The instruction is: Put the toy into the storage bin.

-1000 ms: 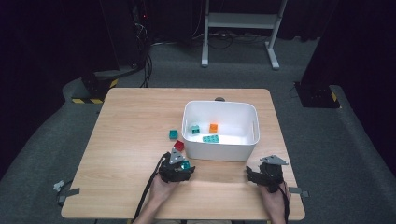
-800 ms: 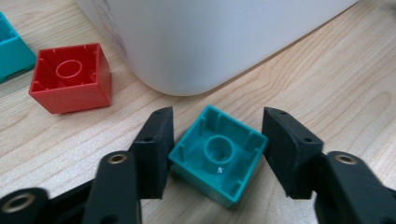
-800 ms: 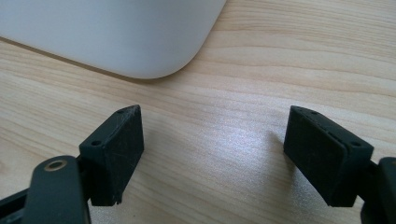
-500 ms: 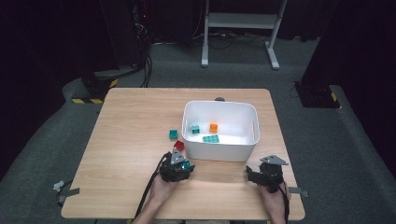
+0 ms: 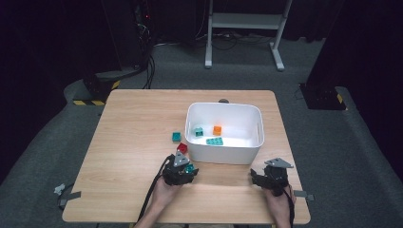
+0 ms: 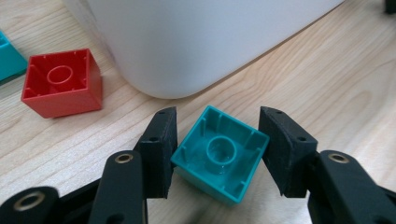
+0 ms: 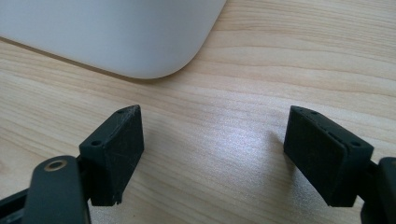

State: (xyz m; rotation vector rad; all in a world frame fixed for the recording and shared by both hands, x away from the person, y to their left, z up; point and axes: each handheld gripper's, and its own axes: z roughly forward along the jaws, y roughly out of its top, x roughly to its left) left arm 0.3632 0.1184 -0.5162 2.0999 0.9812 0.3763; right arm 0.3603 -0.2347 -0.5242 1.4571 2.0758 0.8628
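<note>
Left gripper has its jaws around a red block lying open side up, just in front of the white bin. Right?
Not quite: the block between the left gripper jaws is teal, not red. The left gripper view shows it lying open side up in front of the white bin; the red block sits apart, off to the side.

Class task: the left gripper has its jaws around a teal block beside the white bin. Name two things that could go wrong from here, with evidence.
1. The teal block sits skewed between the left gripper's jaws, which have just been closing; gripped on its corners, it may twist or pop out.
2. The white bin stands close ahead; a lifted block could strike its wall rather than clear the rim.
</note>
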